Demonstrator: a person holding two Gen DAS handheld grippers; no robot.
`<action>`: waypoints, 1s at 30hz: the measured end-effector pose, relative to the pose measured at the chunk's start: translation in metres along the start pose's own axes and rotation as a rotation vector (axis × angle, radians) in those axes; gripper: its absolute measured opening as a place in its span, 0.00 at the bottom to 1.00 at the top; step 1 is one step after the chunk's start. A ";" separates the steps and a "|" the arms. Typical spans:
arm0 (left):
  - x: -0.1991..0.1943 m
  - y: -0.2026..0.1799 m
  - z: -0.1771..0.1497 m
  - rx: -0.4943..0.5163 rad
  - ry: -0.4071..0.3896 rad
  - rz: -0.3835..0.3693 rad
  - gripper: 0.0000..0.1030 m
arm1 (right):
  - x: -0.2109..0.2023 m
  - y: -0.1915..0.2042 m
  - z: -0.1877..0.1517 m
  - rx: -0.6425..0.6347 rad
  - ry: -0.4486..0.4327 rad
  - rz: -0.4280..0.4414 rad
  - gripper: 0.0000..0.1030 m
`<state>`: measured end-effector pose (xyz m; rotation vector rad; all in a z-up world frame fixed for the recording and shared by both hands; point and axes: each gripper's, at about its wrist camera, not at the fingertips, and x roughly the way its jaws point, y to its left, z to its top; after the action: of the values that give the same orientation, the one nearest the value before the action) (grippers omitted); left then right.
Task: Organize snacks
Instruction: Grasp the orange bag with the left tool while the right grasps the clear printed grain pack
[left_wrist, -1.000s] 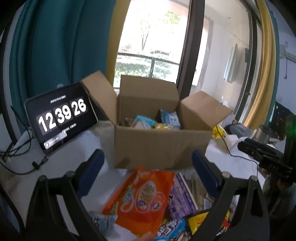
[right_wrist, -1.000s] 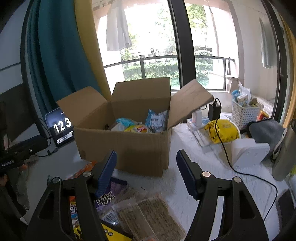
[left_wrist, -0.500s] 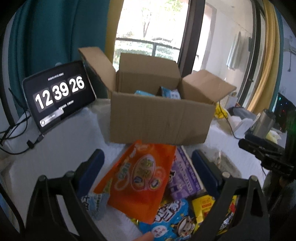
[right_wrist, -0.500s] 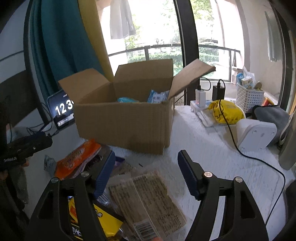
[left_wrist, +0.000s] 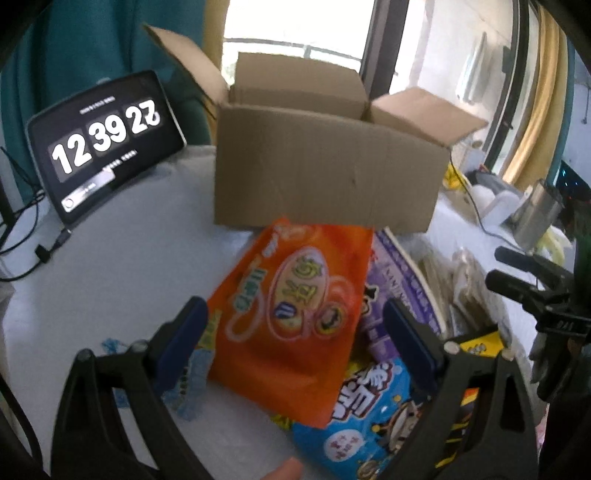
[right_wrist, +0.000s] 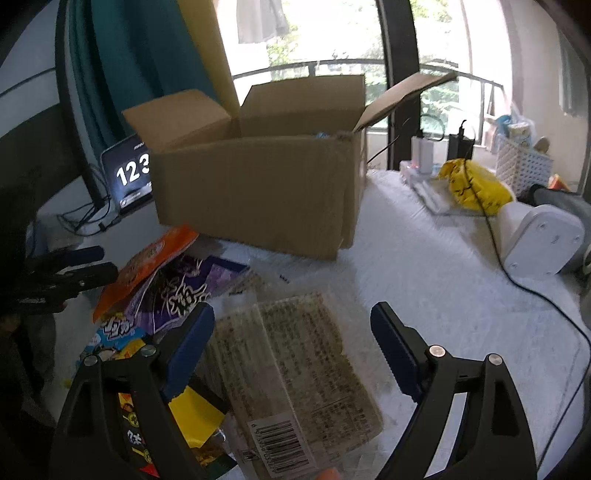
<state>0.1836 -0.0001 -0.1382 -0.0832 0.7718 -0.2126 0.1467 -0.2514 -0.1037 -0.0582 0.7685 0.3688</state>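
Both claws hang over a pile of snack packets on a white-covered table (right_wrist: 424, 266), each pointing steeply downward.

Left claw (left_wrist: 295, 334): its two blue-padded fingers (left_wrist: 183, 339) stand wide apart and hold nothing. Directly beneath the gap lies a flat orange foil snack bag (left_wrist: 295, 317) with a pink oval label. Just right of it, partly under it, sits a purple printed packet (left_wrist: 391, 280). Nearer the camera than the orange bag is a light blue cartoon-printed bag (left_wrist: 369, 417), and under the left finger a small pale blue wrapper (left_wrist: 192, 373). Beyond the orange bag, touching its far edge, stands an open brown cardboard box (left_wrist: 325, 173) with its flaps up. Left of the box leans a black tablet (left_wrist: 107, 144) showing a clock.

Right claw (right_wrist: 291, 328): its jaws are opening and already wide, with nothing gripped. Below the gap lies a clear rectangular pack of brownish seaweed-like sheets (right_wrist: 299, 373) with a barcode sticker at the near end. Under the left finger are a yellow and black packet (right_wrist: 192, 413) and the light blue bag. Farther left are the purple packet and the orange bag. Ahead stands the cardboard box. Well to the right lie a crumpled yellow bag (right_wrist: 476, 184), a white plastic device (right_wrist: 539, 240) with a black cable (right_wrist: 524, 288), and a white lattice basket (right_wrist: 524, 166).
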 end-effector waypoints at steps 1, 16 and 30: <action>0.002 -0.001 0.000 0.006 0.007 -0.003 0.94 | 0.002 0.001 -0.001 -0.006 0.008 0.007 0.86; 0.034 0.006 0.005 0.019 0.101 -0.015 0.94 | 0.020 0.008 -0.007 -0.061 0.072 0.063 0.91; 0.060 0.020 0.009 -0.023 0.161 -0.044 1.00 | 0.035 0.002 -0.008 -0.043 0.123 0.078 0.97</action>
<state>0.2349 0.0062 -0.1756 -0.1053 0.9334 -0.2545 0.1639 -0.2408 -0.1332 -0.0925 0.8858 0.4592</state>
